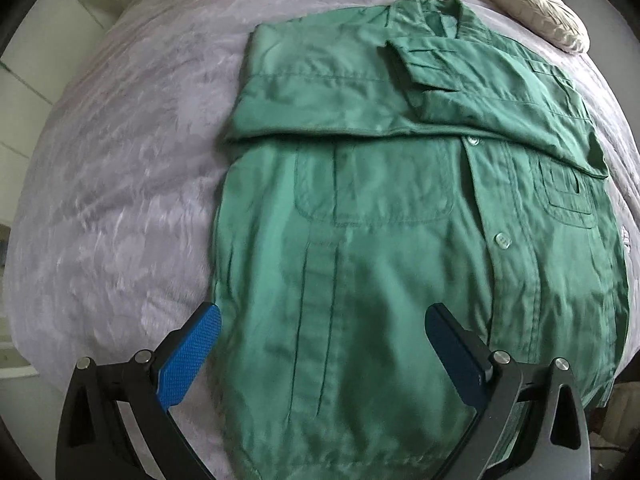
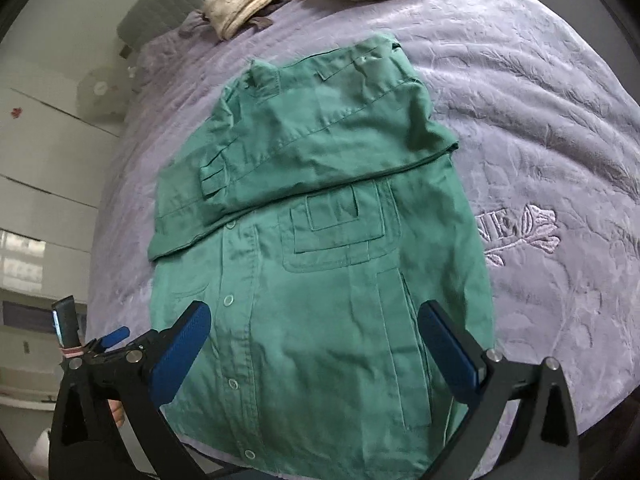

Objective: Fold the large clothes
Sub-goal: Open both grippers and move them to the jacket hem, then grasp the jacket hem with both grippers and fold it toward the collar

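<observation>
Left-wrist and right-wrist views show the green button-front cotton shirt (image 1: pixel 360 208) spread on the lilac embossed bedspread (image 1: pixel 120 180), sleeves folded across the chest, bottom fold judged outstanding, with left gripper (image 1: pixel 324 336) and right gripper (image 2: pixel 316 336) held spread and empty above the hem, cream pillow (image 1: pixel 532 8) well clear.

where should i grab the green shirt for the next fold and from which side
Probably by the bottom hem of the green shirt, one corner per gripper, coming from the near edge. Both sleeves are already folded across the chest, so the long flat lower half is what remains to lift toward the collar. The left gripper and right gripper are open above that half, holding nothing.
</observation>
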